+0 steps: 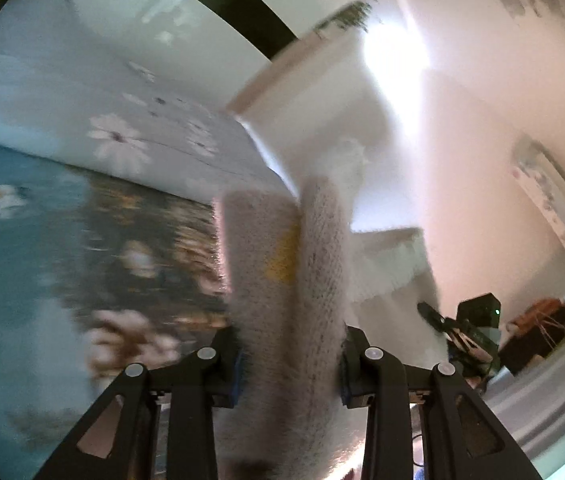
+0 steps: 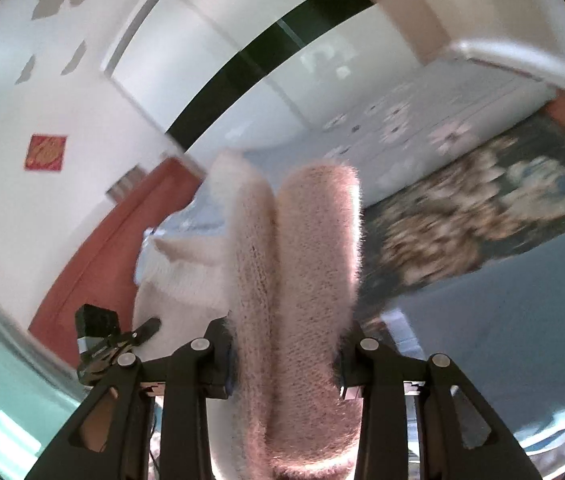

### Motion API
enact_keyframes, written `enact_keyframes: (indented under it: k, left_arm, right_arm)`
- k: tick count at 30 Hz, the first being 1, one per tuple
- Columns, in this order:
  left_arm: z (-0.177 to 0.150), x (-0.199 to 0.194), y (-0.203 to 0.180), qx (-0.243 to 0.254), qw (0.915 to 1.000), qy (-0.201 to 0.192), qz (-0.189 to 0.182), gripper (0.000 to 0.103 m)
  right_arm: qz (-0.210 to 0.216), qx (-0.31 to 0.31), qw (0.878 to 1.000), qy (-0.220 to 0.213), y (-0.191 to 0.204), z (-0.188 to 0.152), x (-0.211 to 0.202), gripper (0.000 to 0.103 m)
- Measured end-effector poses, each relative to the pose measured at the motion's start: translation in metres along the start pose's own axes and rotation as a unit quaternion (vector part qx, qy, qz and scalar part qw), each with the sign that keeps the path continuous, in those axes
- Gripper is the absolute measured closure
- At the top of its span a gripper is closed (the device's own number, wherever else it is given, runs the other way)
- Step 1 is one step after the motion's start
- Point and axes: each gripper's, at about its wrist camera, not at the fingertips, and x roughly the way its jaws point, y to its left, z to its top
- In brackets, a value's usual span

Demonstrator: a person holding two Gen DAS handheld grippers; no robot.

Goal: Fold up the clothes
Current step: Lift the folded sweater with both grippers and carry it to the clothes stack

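Between the left gripper's [image 1: 288, 360] fingers a thick roll of fuzzy pale sweater [image 1: 282, 280] is pinched, the jaws closed as far as the bunched knit lets them. The right gripper [image 2: 284, 356] clamps another bunched fold of the same sweater in the same way. The sweater hangs in the air between the two, above the flower-print bedspread [image 1: 122, 240], not lying on it. No finished fold shows; I judge the folding barely begun, with laying flat and all the folds still left.
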Motion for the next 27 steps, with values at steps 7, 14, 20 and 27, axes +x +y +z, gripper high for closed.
enact_keyframes:
  k: [7,14,20,27]
  left_arm:
    - [-0.018,0.111,-0.056,-0.01,0.9964,0.062,-0.057,0.067]
    - [-0.07,0.175,-0.052,-0.032,0.9941,0.09,-0.052,0.067]
    - [-0.087,0.196,-0.011,-0.065,0.9911,0.115,-0.017,0.063]
    - [-0.089,0.206,-0.027,-0.025,0.9911,0.131,0.0,0.058]
  right_arm:
    - [-0.097,0.023,0.995,-0.025,-0.064,0.036,-0.095,0.066]
    - [-0.155,0.042,0.986,-0.045,-0.113,0.039,-0.129,0.066]
    - [-0.151,0.121,0.981,-0.022,-0.185,0.007,-0.095,0.064]
    - [-0.167,0.177,0.97,-0.023,-0.223,-0.007,-0.095,0.051]
